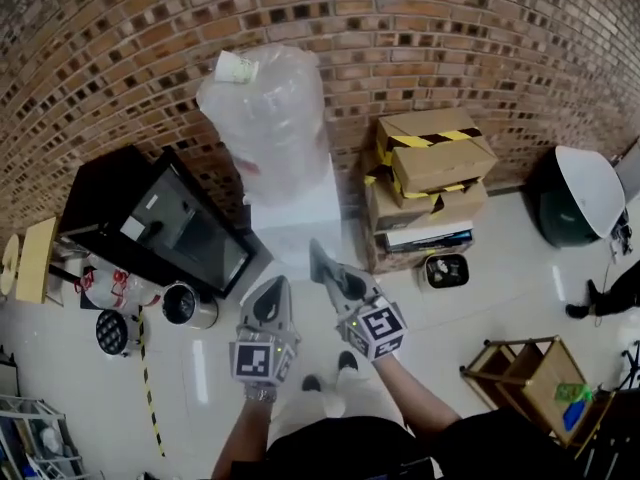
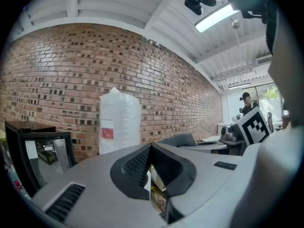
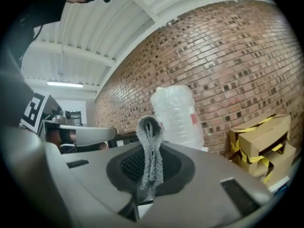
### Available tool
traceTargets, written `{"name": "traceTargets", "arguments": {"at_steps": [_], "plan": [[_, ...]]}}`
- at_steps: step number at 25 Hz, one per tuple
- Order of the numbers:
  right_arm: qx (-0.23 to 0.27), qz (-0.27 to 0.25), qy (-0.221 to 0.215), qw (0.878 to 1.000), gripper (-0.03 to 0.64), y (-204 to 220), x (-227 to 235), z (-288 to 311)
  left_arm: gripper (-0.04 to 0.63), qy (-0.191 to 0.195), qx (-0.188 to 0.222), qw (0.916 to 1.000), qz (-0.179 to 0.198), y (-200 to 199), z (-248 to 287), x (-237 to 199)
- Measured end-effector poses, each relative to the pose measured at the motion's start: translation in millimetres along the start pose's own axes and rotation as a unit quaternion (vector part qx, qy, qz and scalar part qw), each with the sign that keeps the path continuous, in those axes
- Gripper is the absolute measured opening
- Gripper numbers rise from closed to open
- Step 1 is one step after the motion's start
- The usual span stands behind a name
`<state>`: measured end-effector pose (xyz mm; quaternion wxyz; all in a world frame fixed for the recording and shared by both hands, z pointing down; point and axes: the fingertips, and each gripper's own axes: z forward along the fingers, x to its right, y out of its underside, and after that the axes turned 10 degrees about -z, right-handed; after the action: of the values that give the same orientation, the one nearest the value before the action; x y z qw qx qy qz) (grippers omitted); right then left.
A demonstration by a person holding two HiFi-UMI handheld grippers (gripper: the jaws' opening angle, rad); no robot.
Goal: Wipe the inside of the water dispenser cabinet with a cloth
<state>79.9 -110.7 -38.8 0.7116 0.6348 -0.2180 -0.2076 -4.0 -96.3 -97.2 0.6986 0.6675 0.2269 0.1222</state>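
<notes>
Right hand-held gripper (image 1: 325,260) pinches the grey cloth (image 3: 152,156) ready for wiping the water dispenser (image 1: 298,223) (left hand-held gripper (image 2: 150,147) closed, empty).

Bright, even indoor light. In the left gripper view a ceiling strip light (image 2: 216,17) at 1 o'clock burns out to white. In the head view the glossy floor (image 1: 520,298) carries pale glare streaks. Both gripper views bow the brick wall (image 2: 57,70) and have black corners. The left gripper (image 2: 151,146) and the right gripper (image 3: 151,148) look soft at 6 o'clock.
</notes>
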Motion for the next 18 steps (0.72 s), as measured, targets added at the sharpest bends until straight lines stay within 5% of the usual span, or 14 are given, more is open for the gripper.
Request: {"name": "traceTargets", "arguments": {"at_steps": [8,18], "plan": [[-0.016,-0.032,0.030,0.999,0.021,-7,-55,-37,0.002,0.024,0.008,0.9996,-0.016,-5,-60,6],[-0.009,-0.022,0.065,0.998,0.023,-2,-188,-117,0.002,0.059,-0.001,0.9976,-0.038,9,-194,21]]}}
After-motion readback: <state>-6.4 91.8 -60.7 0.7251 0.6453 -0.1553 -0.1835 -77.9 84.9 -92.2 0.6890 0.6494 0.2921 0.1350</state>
